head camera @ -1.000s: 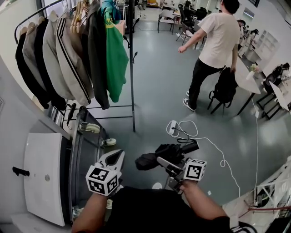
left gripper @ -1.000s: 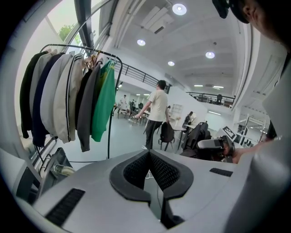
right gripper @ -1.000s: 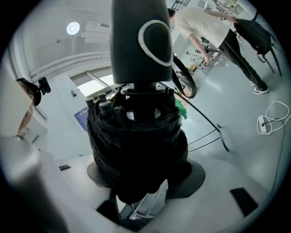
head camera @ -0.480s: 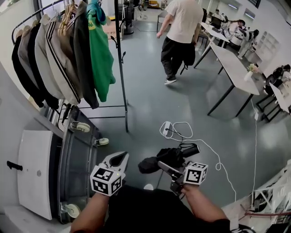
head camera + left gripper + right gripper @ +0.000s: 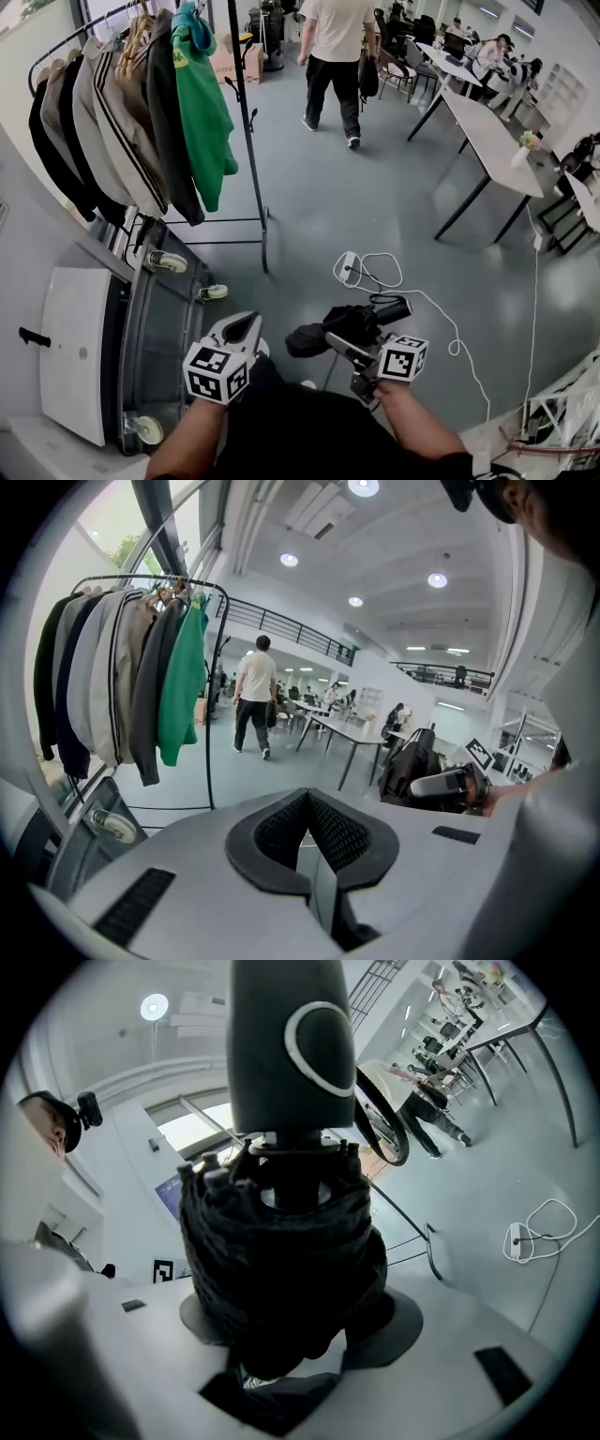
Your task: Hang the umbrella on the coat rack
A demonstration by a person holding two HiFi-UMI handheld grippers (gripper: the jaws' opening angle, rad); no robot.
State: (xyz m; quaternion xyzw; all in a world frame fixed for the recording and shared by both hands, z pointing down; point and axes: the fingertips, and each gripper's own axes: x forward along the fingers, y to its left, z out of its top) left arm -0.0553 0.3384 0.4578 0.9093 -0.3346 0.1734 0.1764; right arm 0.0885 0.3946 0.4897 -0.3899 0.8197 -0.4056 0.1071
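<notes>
Right gripper view: the umbrella (image 5: 281, 1260) fills the centre, covering most of the right gripper's (image 5: 300, 1344) fingers (image 5: 419, 1327). Head view: the top edge cuts off the coat rack's (image 5: 247, 141) top and a person's (image 5: 330, 47) head.

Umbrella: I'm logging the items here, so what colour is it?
Black. The folded umbrella shows best in the head view.

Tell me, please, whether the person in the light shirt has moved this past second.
Yes: the person has walked along the white table from its near end towards its far end, farther away.
</notes>
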